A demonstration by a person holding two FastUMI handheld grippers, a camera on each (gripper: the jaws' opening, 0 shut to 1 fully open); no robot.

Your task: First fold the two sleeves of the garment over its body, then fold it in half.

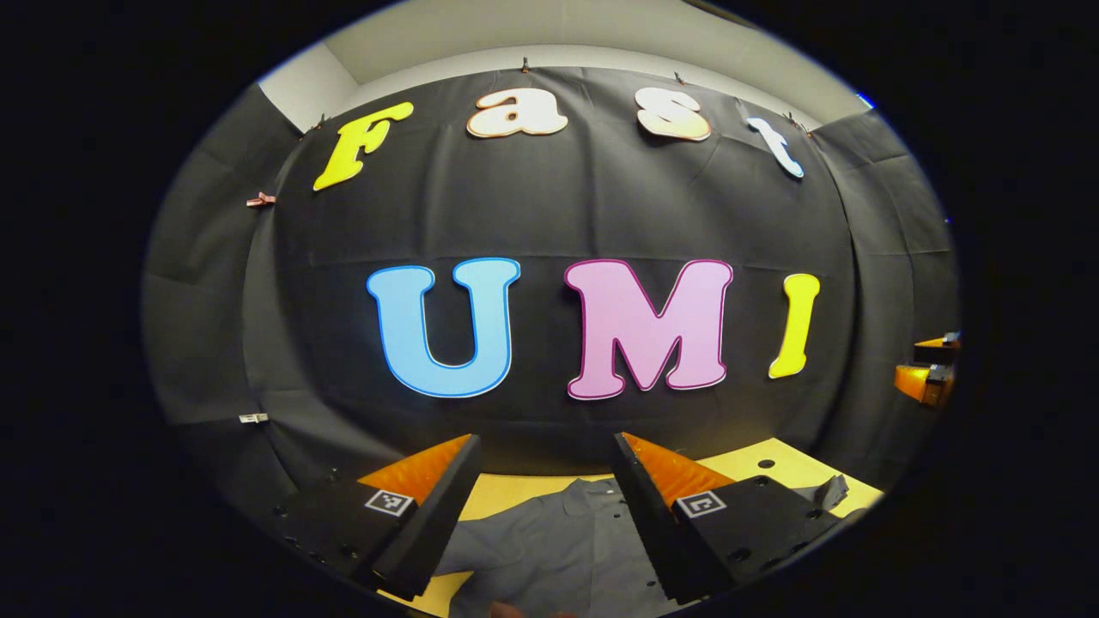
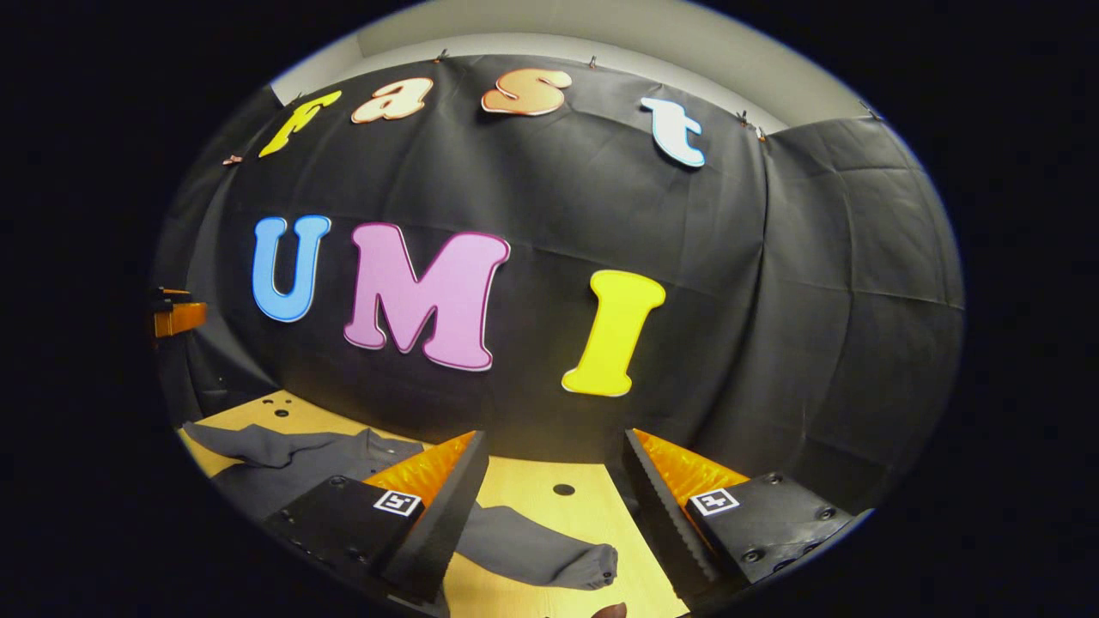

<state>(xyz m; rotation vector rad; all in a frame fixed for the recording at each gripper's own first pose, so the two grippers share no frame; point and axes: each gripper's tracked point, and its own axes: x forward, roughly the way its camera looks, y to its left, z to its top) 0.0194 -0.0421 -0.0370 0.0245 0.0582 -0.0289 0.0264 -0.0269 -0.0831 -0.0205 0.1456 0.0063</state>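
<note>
A grey long-sleeved garment (image 1: 549, 541) lies flat on the yellow wooden table (image 1: 798, 472), collar toward the wall. My left gripper (image 1: 545, 446) hovers open above its body, nothing between the fingers. In the right gripper view the garment (image 2: 283, 463) lies at the lower left. One sleeve (image 2: 541, 549) stretches out across the table (image 2: 532, 502) and ends in a cuff (image 2: 601, 566). My right gripper (image 2: 554, 438) is open above that sleeve and holds nothing. The other sleeve's end (image 1: 828, 491) peeks past my left gripper's right finger.
The black cloth wall stands close behind the table on the far side and at both ends. The table top has small round holes (image 2: 563, 489). The other gripper shows at the right edge (image 1: 927, 378) of the left gripper view and at the left edge (image 2: 176, 316) of the right gripper view.
</note>
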